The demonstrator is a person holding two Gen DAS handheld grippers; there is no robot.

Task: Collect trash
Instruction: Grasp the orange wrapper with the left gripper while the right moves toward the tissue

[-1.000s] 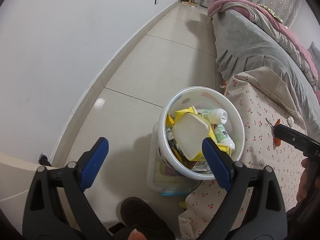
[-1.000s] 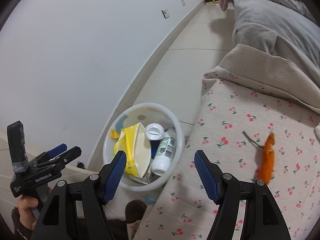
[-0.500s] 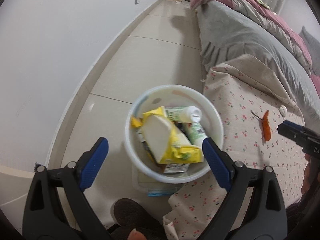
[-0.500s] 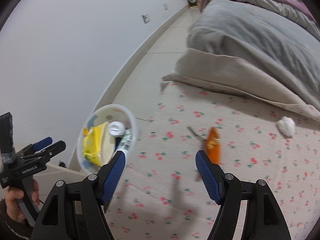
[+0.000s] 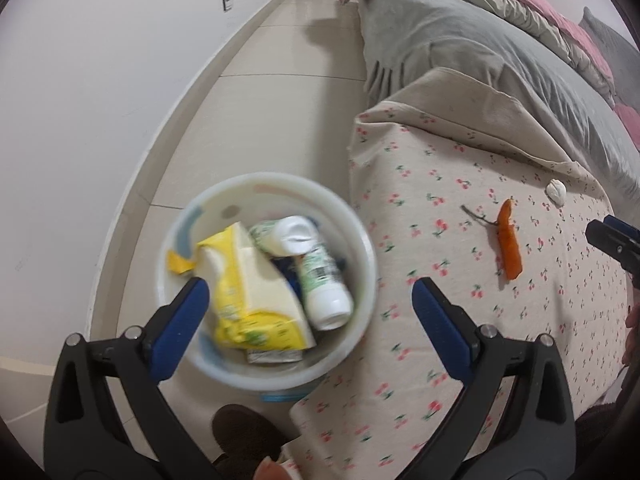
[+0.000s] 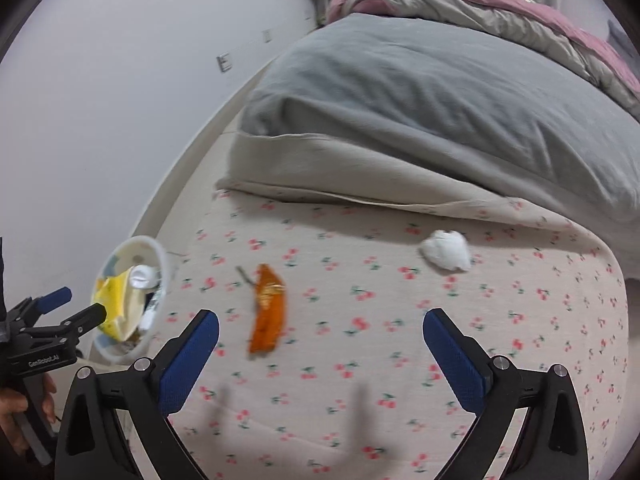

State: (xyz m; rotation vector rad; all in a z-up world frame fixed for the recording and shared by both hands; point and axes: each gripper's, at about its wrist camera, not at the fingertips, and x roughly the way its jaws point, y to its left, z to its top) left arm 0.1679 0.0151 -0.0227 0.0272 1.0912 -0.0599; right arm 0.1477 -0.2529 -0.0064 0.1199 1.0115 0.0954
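A white trash bin (image 5: 362,240) stands on the floor beside the bed, holding a yellow packet (image 5: 248,292) and white bottles (image 5: 324,280); it also shows in the right wrist view (image 6: 160,256). An orange wrapper (image 6: 269,314) with a thin twig lies on the cherry-print sheet (image 6: 400,360), also seen from the left wrist (image 5: 509,246). A white crumpled tissue (image 6: 446,250) lies farther right. My left gripper (image 5: 306,312) is open and empty above the bin. My right gripper (image 6: 320,348) is open and empty over the sheet, the wrapper just ahead of its left finger.
A grey quilt (image 6: 420,100) and pink blanket (image 6: 520,8) are heaped on the far bed. A white wall (image 5: 100,80) runs along the tiled floor (image 5: 280,100) left of the bin. A dark slipper (image 5: 244,436) sits below the bin.
My right gripper has swung right from the bin to over the sheet, bringing the wrapper and tissue closer. My left gripper has shifted so the bin lies nearer its left finger. Both stay open.
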